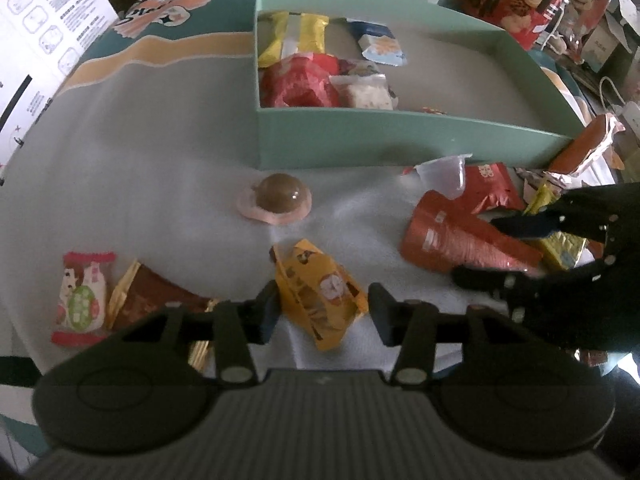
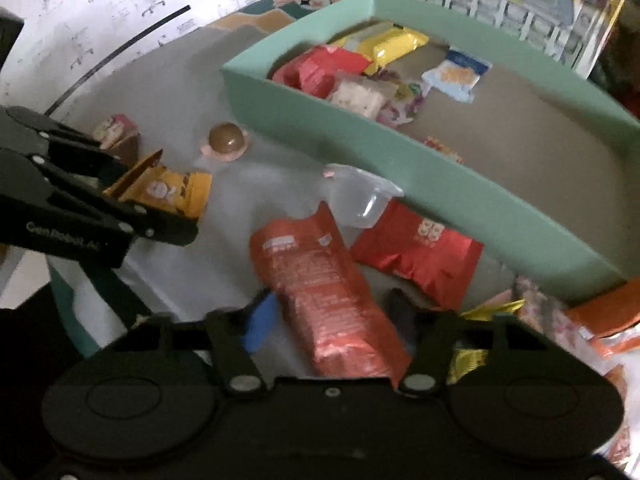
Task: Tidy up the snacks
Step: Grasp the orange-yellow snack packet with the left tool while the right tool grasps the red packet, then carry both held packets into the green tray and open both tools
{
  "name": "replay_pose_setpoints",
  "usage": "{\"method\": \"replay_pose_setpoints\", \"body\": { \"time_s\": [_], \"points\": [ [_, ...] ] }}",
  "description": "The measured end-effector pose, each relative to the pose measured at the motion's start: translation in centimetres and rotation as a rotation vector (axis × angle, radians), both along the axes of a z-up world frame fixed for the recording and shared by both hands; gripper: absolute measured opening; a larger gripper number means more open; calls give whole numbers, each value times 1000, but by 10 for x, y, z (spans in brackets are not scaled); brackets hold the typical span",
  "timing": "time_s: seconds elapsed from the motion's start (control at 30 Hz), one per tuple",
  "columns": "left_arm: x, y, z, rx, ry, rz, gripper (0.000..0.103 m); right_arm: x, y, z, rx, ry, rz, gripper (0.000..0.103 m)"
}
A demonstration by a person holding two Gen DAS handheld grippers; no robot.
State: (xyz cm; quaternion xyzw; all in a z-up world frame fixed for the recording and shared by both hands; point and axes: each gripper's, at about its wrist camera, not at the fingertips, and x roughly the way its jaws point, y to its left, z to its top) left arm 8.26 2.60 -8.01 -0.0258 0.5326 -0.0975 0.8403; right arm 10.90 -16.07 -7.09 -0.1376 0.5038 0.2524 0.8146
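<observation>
A mint-green box stands at the back of the table and holds several snack packets; it also shows in the right wrist view. My left gripper is open around a yellow snack packet lying on the table; the packet also shows in the right wrist view. My right gripper is open around a long orange-red pouch, which also shows in the left wrist view with the right gripper on it.
Loose on the table: a brown jelly cup, a clear plastic cup, a red packet, a pink-and-white candy and a brown packet. More wrappers pile at the right. Printed boxes stand behind.
</observation>
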Motion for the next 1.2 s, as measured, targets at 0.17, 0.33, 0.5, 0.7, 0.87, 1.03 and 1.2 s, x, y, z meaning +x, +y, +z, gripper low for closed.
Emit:
{"method": "replay_pose_setpoints", "body": {
  "time_s": [0.17, 0.33, 0.5, 0.7, 0.87, 1.03, 1.2],
  "points": [
    [-2, -6, 3, 19, -10, -5, 34, 1, -6, 6, 128, 78, -161, 31],
    [-6, -4, 11, 32, -22, 24, 35, -3, -18, 20, 264, 120, -249, 31],
    [-12, 0, 26, 5, -45, 27, 35, -8, -27, 34, 284, 77, -275, 31],
    [-10, -4, 55, -3, -97, 11, 35, -9, -41, 57, 350, 29, -301, 31],
    [19, -11, 80, 16, -155, -9, 35, 18, -58, 76, 384, -25, -368, 31],
    [78, -25, 91, 37, -186, -37, 35, 63, -78, 77, 395, -30, -479, 31],
    [147, -43, 84, 87, -188, -56, 35, 122, -91, 59, 408, 8, -605, 32]
  ]
}}
